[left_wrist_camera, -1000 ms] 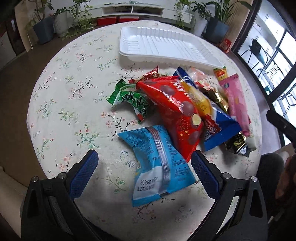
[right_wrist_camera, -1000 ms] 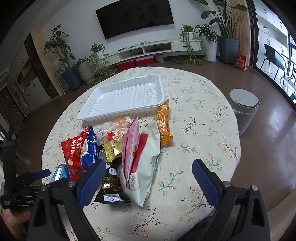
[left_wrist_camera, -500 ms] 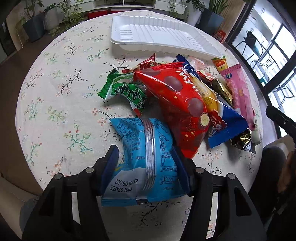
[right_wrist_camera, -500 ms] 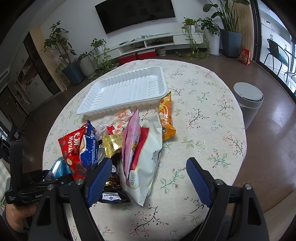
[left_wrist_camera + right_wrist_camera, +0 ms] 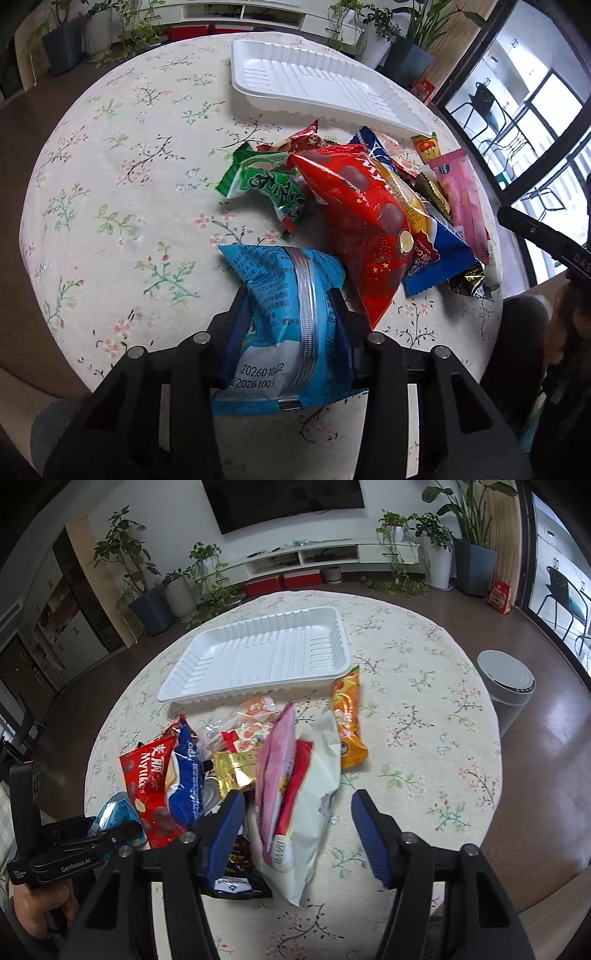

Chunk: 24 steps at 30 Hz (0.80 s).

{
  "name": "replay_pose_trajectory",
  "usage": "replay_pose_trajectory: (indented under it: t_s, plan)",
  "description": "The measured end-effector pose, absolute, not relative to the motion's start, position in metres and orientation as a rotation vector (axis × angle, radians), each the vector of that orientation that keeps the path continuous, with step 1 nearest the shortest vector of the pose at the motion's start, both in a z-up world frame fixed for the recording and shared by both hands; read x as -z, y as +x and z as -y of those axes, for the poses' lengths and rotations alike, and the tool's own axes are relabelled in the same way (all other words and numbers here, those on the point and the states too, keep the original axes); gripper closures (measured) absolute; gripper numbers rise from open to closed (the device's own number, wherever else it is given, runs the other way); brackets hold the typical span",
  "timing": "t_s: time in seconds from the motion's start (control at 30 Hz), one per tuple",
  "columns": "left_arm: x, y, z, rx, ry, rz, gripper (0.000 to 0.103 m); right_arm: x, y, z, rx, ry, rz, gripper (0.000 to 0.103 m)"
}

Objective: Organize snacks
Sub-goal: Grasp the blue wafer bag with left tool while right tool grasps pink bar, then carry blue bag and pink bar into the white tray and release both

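Here's the pick-up under way: the left gripper [image 5: 291, 314] has just been closing, and its jaws now pinch the light blue crinkly foil snack pouch [image 5: 286, 295] from both sides, the bag bulging between the blue pads. That pouch lies at the near edge of the heap, back seam up, date stamp showing, apparently resting on the round desk with the floral cloth [image 5: 110, 206]. Over on the other side, the right gripper [image 5: 297, 814] has been closing too, but its jaws stand spread around the big cream-white plastic bag [image 5: 314, 786], with a clear gap on the outer side; no squeeze there yet.

By my reading, we're at the very first snack. The white ribbed plastic tray [image 5: 258, 657] beyond the pile holds nothing. The next move calls for lifting the blue pouch clear of the glossy red chocolate-ball bag [image 5: 354, 214], which overlaps its far corner, then carrying it over the heap to the tray. The pouch looks puffy and slick, so it could slip or pivot in the pinch. The right side needs to finish closing on its bag first.
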State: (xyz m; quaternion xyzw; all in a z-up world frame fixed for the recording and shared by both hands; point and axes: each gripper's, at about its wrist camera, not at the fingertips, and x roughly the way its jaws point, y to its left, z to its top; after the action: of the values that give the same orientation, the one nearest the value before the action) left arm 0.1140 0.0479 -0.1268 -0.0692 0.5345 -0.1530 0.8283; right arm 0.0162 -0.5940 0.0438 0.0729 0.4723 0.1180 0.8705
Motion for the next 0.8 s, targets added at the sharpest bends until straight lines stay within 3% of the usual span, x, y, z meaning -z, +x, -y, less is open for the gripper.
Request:
replay_pose_trajectory:
  t_s: [0.27, 0.7, 0.8]
  plan:
    - [0.122, 0.104, -0.063, 0.380, -0.222, -1.099, 0.065, -0.032, 0.023, 0.569, -0.318, 0.128, -1.042, 0.064]
    - [0.131, 0.094, -0.084, 0.426, -0.306, -1.096, 0.065, -0.013, 0.049, 0.559, -0.328, 0.079, -1.125, 0.070]
    - [0.135, 0.094, -0.083, 0.428, -0.297, -1.102, 0.065, -0.010, 0.052, 0.553, -0.330, 0.050, -1.134, 0.075]
